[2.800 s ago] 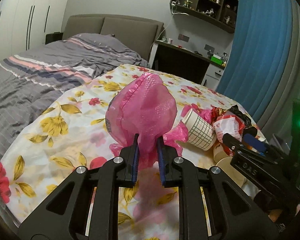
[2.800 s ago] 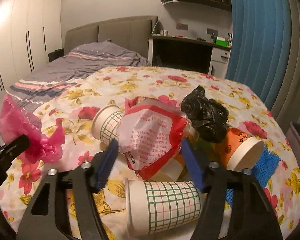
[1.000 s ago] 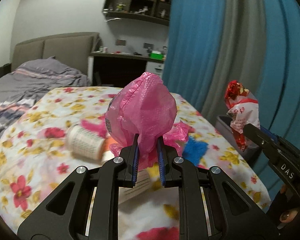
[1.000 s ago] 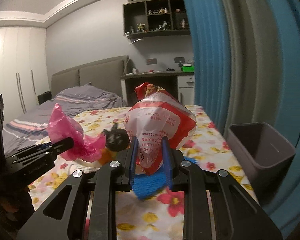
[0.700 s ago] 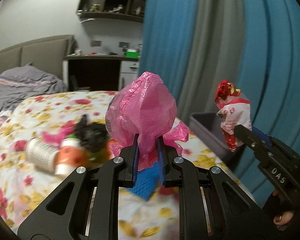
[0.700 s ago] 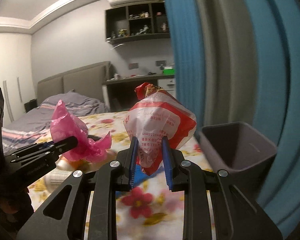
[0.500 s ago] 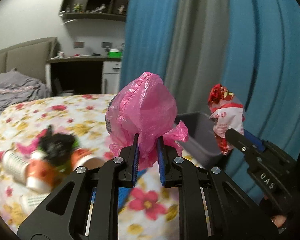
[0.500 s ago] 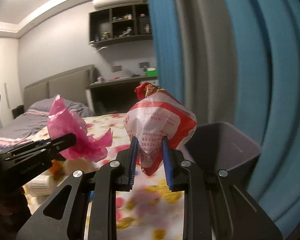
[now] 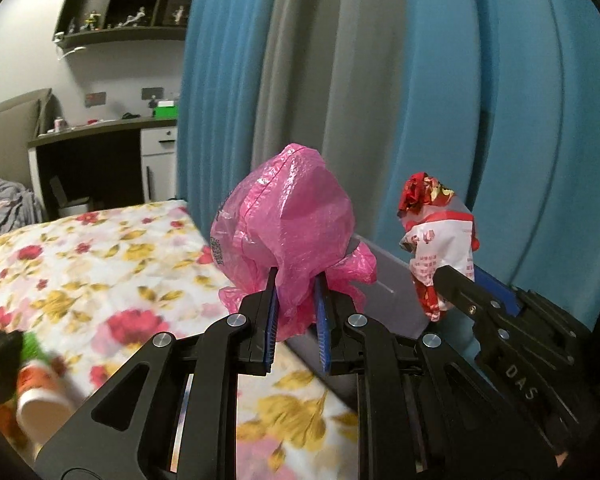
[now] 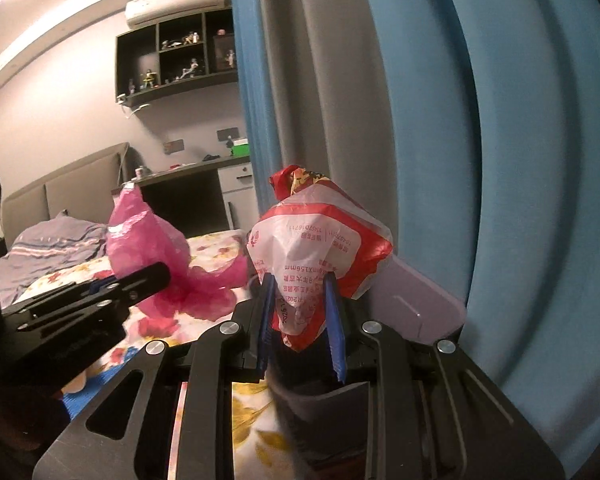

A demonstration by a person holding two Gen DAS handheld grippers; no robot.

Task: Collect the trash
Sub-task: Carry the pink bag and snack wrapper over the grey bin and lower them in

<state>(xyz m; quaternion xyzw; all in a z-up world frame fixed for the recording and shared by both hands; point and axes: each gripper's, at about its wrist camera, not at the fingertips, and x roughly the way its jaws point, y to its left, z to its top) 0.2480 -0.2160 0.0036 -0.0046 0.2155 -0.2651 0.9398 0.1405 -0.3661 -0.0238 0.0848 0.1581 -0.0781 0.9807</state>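
Clamping 1 bag each: left gripper (image 9: 296, 304) pink bag (image 9: 288, 216), right gripper (image 10: 300, 312) red-white bag (image 10: 320, 248).

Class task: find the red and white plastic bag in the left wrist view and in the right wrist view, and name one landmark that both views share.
Left wrist view: red and white plastic bag right of centre, pinched by the right gripper.
Right wrist view: same bag at centre, between that gripper's blue pads.
Shared landmark: the grey bin by the blue curtain.
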